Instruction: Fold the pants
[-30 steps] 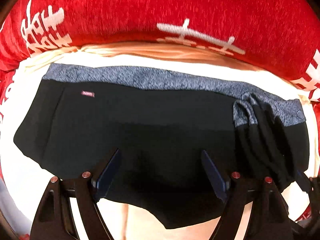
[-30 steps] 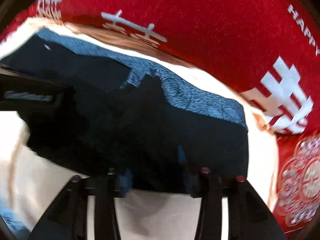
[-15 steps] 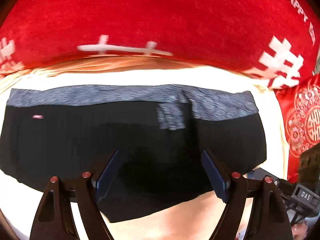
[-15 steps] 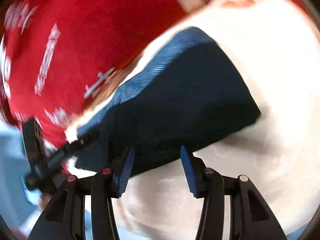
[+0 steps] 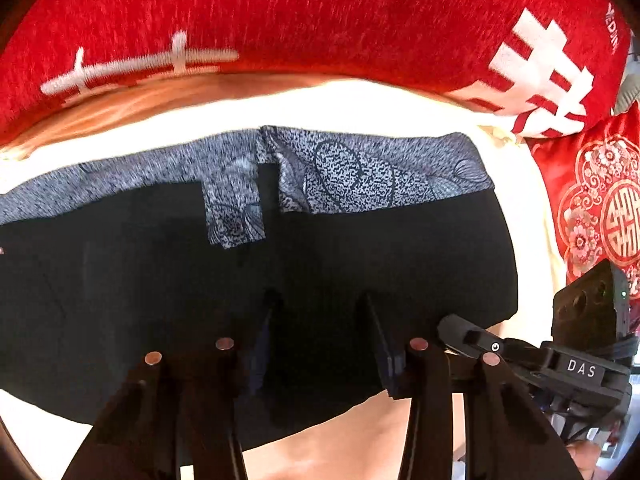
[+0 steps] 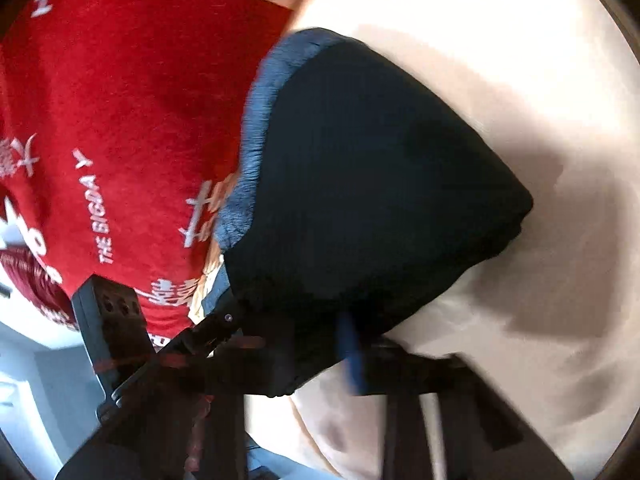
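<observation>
**Both grippers pinch the near edge of the pants**

While we look along the left gripper (image 5: 320,332), the black pants (image 5: 160,300) lie spread across a cream sheet (image 5: 360,108), filling the middle of the frame, their grey patterned waistband (image 5: 360,172) along the upper edge. A red blanket (image 5: 320,12) with white characters arches over the top. Our left jaws have just been closing, and dark cloth is bunched between them at the lower centre. At lower right the other tool juts in.

From the right wrist (a blurred view), the right gripper (image 6: 344,356) has just clamped down on the pants' near hem at lower centre, jaws nearly together on the fabric.
</observation>
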`<state>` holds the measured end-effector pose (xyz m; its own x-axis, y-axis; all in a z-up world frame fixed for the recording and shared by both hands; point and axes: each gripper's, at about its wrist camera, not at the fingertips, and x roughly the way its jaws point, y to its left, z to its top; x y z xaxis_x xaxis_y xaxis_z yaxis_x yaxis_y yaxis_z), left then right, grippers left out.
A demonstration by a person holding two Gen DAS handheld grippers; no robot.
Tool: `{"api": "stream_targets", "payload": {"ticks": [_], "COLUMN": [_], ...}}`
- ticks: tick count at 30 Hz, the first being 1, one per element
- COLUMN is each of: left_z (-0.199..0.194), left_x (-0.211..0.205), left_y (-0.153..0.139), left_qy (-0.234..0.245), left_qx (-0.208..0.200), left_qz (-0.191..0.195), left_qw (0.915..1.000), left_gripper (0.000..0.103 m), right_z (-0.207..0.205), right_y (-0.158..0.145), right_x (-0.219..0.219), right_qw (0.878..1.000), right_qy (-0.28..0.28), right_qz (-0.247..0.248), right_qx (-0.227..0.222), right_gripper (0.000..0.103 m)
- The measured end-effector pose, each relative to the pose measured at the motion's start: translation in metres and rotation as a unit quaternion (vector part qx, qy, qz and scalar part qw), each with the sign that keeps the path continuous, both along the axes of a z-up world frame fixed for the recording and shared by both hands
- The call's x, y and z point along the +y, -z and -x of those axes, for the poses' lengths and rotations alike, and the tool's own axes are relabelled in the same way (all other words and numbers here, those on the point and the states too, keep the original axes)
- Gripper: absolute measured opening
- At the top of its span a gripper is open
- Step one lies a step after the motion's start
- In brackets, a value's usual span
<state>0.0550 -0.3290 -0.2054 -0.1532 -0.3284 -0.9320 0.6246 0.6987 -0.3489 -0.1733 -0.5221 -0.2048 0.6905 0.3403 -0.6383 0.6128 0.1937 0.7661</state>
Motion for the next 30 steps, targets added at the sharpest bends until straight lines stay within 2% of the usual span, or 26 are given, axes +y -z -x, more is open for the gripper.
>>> {"api": "stream_targets", "payload": {"ticks": [4, 7, 10, 11, 13, 15, 17, 19, 20, 22, 23, 25, 27, 30], "left_z": [0.001, 0.008, 0.017, 0.021, 0.028, 0.033, 0.032, 0.028, 0.025, 0.017, 0.011, 0.000, -0.011, -0.019], "left_x": [0.011, 0.023, 0.037, 0.042, 0.043, 0.042, 0.041, 0.037, 0.035, 0.036, 0.037, 0.041, 0.035, 0.016], "left_y": [-0.025, -0.023, 0.000, 0.007, 0.006, 0.004, 0.003, -0.001, -0.005, -0.018, -0.026, -0.037, -0.046, -0.047], "left_qy": [0.004, 0.004, 0.003, -0.001, 0.003, 0.009, 0.005, -0.002, -0.009, -0.023, -0.027, -0.032, -0.032, -0.026], "left_qx": [-0.027, -0.037, -0.038, -0.037, -0.061, -0.077, -0.076, -0.078, -0.086, -0.113, -0.125, -0.138, -0.142, -0.139], "left_qz": [0.019, 0.007, -0.022, -0.022, -0.014, -0.019, -0.023, -0.034, -0.039, -0.038, -0.036, -0.036, -0.031, -0.022], "left_qw": [0.9994, 0.9993, 0.9990, 0.9991, 0.9980, 0.9968, 0.9968, 0.9964, 0.9955, 0.9926, 0.9912, 0.9893, 0.9889, 0.9898], "left_gripper": [0.043, 0.043, 0.043, 0.043, 0.043, 0.043, 0.043, 0.051, 0.058, 0.059, 0.059, 0.059, 0.059, 0.059], "right_z": [-0.008, -0.018, -0.028, -0.030, -0.031, -0.025, -0.024, -0.026, -0.026, -0.031, -0.032, -0.032, -0.028, -0.028], "right_y": [-0.024, -0.038, -0.030, -0.024, -0.009, -0.005, -0.007, -0.009, -0.011, -0.019, -0.025, -0.048, -0.069, -0.085], "right_x": [0.000, 0.007, 0.021, 0.024, 0.030, 0.033, 0.034, 0.034, 0.033, 0.033, 0.034, 0.029, 0.012, -0.031], "right_qw": [0.999, 0.997, 0.994, 0.993, 0.991, 0.990, 0.987, 0.984, 0.983, 0.976, 0.971, 0.961, 0.960, 0.965], "right_qy": [-0.026, -0.059, -0.089, -0.093, -0.106, -0.111, -0.126, -0.147, -0.157, -0.197, -0.216, -0.246, -0.245, -0.209], "right_qz": [0.022, 0.048, 0.070, 0.070, 0.073, 0.075, 0.087, 0.085, 0.082, 0.077, 0.085, 0.117, 0.132, 0.160], "right_qx": [-0.028, -0.022, 0.012, 0.021, 0.045, 0.045, 0.048, 0.051, 0.051, 0.054, 0.057, 0.045, 0.011, -0.003], "right_gripper": [0.006, 0.006, 0.006, 0.005, 0.005, 0.005, 0.004, 0.005, 0.005, 0.007, 0.010, 0.026, 0.045, 0.050]}}
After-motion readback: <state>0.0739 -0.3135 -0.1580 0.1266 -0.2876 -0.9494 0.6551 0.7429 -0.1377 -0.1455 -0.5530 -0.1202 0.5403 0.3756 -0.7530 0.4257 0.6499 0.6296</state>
